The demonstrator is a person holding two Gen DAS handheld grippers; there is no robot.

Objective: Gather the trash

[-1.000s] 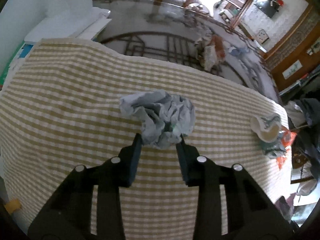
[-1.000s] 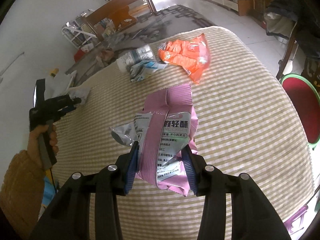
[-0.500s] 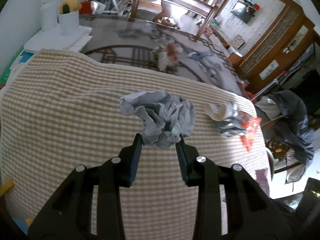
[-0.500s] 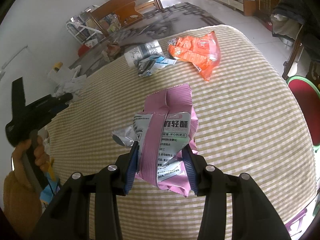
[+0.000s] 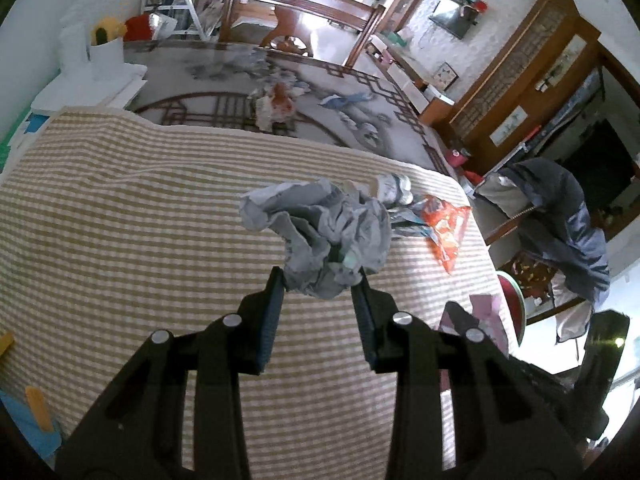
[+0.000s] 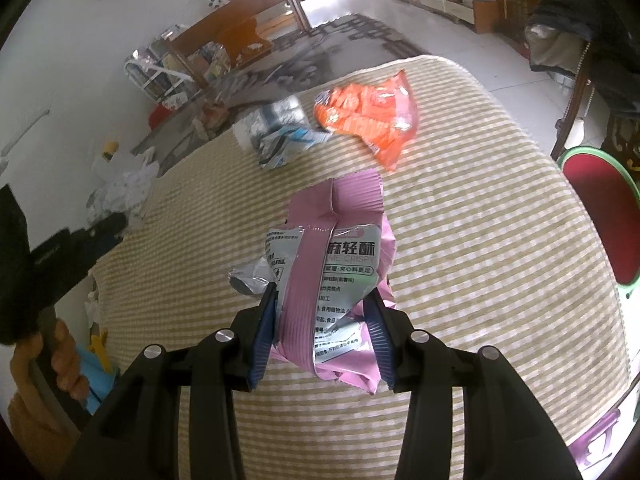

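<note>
Closest in the left wrist view, the left gripper (image 5: 320, 280) is squeezed shut on a crumpled grey ball of paper (image 5: 320, 236), held up over the tan and white striped tablecloth (image 5: 120, 220). Only the bottom of the ball sits between the black fingers (image 5: 274, 300). The loose top part could flop, and the ball might slip out if the hand swings fast.

In the right wrist view, the right gripper (image 6: 324, 316) is pinched on a pink and silver snack wrapper (image 6: 332, 280). The wrapper is shiny and slippery. It could slide free and fall back on the cloth.

Farther off, at about 12 o'clock from the wrapper, lie a crushed silver and blue packet (image 6: 276, 136) and an orange plastic snack bag (image 6: 372, 120). No trash bin shows in either view, so the person may need to hunt for one while both hands are full.
</note>
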